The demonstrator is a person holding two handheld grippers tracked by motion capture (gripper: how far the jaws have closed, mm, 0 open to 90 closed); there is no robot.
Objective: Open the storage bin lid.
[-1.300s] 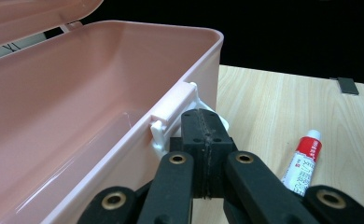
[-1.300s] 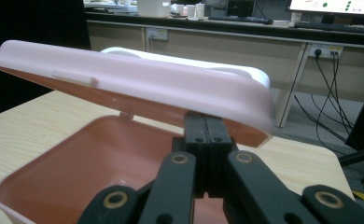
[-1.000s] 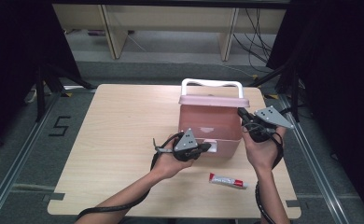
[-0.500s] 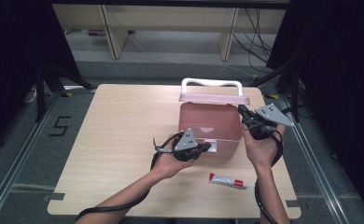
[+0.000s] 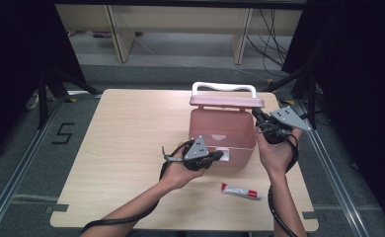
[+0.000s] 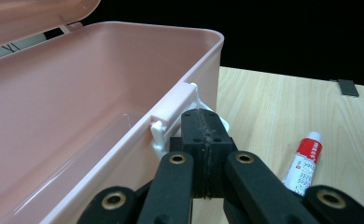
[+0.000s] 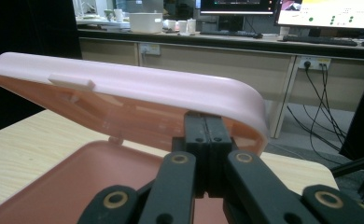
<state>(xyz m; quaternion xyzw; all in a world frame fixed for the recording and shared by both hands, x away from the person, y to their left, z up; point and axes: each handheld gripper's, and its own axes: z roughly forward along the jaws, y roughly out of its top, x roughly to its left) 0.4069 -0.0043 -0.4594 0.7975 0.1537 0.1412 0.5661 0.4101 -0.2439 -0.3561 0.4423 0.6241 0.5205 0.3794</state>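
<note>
**Pink box standing open, both grippers at its edges**

A pink plastic box (image 5: 222, 131) is sitting on the right half of the wooden table (image 5: 126, 148), its lid (image 5: 226, 101) raised and leaning back, with a white handle (image 5: 223, 87) showing above it. The inside of the box is looking bare in the left gripper view.

The left gripper (image 5: 219, 156) is resting against the near wall of the box. In its own view the jaws are pressed together with nothing between them, and their tips are sitting right at the white latch (image 6: 173, 116) on the box's front rim — touching it or just beside it, the angle making it hard to be sure.

The right gripper (image 5: 257, 114) is pointing at the right end of the lid. Its jaws are likewise squeezed together and empty, and the tips are meeting the lid's lower edge (image 7: 245, 116) from underneath — the lid is hanging tilted above the open box.

A small red-and-white tube (image 5: 241, 191) is lying flat on the table, near the front edge and apart from the box, between the person's two forearms.
</note>
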